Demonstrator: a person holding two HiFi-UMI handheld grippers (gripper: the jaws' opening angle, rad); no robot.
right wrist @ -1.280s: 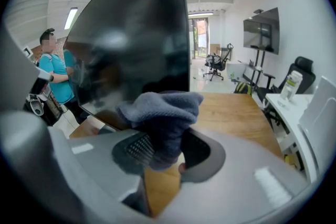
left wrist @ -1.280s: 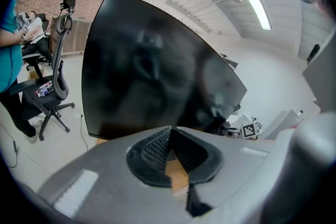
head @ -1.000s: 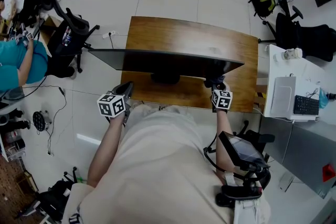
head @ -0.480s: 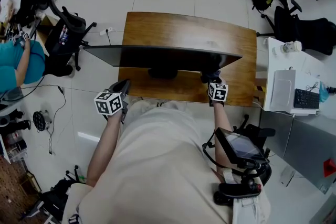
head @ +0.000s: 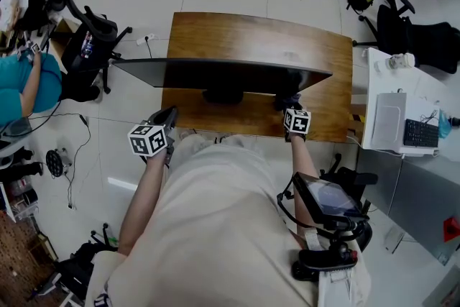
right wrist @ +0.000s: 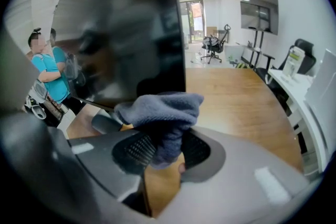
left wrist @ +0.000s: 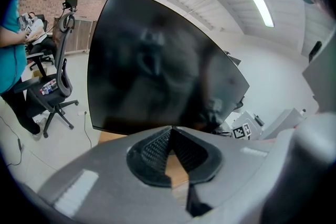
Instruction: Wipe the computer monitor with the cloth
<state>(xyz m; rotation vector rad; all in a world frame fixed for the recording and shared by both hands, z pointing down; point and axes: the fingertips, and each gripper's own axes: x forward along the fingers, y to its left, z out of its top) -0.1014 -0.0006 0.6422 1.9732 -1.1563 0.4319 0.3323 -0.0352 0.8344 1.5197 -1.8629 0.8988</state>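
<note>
Gripping the cloth (right wrist: 160,107), the right gripper (right wrist: 164,150) has its 2 jaws closed on the lower folds of the grey-blue fabric. The bunched upper part of the cloth bulges above the jaw tips. It sits directly in front of the lower right part of the monitor (right wrist: 126,34). Contact between cloth and screen cannot be confirmed.

In the head view, the right gripper (head: 288,104) points at the dark screen near the right end of the monitor (head: 223,73). The left gripper (head: 167,118) sits at the near left corner of the desk (head: 287,54), apart from the screen. In its own view, the left gripper (left wrist: 171,136) has both jaw tips pressed together with nothing between them.

The monitor stands on a central stand (head: 224,93) on the wooden desk. An office chair (head: 90,47) and a person in teal (head: 25,86) are farther left. A white table (head: 402,104) with a keyboard (head: 418,133) is at the right.

Compared with 1.0 s ago, little differs. The right gripper remains at the right part of the screen, and the left gripper remains at the desk's near left corner.
</note>
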